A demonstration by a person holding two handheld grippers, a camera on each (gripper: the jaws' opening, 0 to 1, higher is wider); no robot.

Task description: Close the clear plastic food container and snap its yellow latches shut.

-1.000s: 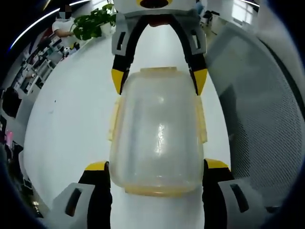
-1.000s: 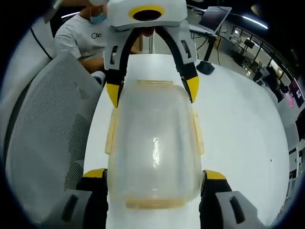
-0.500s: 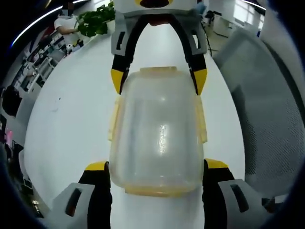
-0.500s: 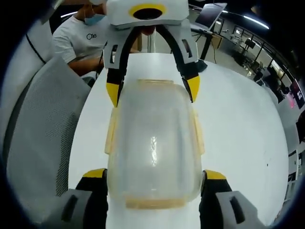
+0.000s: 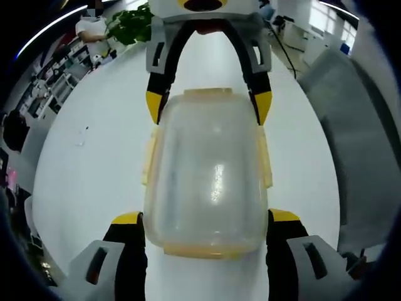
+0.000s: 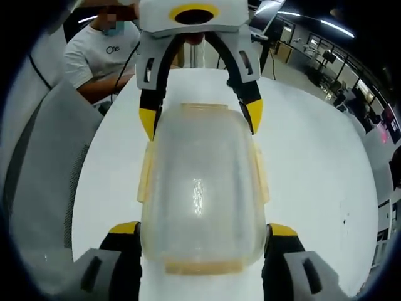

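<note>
Above the white table [image 5: 88, 188], your left gripper [image 5: 205, 219] and right gripper [image 6: 203, 233] stay clamped on the container [image 5: 207, 172] while the background swings.

A white tabletop [image 5: 88, 188] spreads underneath, with a leafy green plant [image 5: 130, 25] at eleven o'clock in the left gripper view. In the right gripper view, a grey mesh chair [image 6: 37, 175] stands at nine o'clock, and a person in a white T-shirt [image 6: 103, 53] sits at eleven o'clock.

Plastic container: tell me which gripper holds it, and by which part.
Both: the container sits between the left gripper at one end and the right gripper at the opposite end, jaws against its long sides.
</note>
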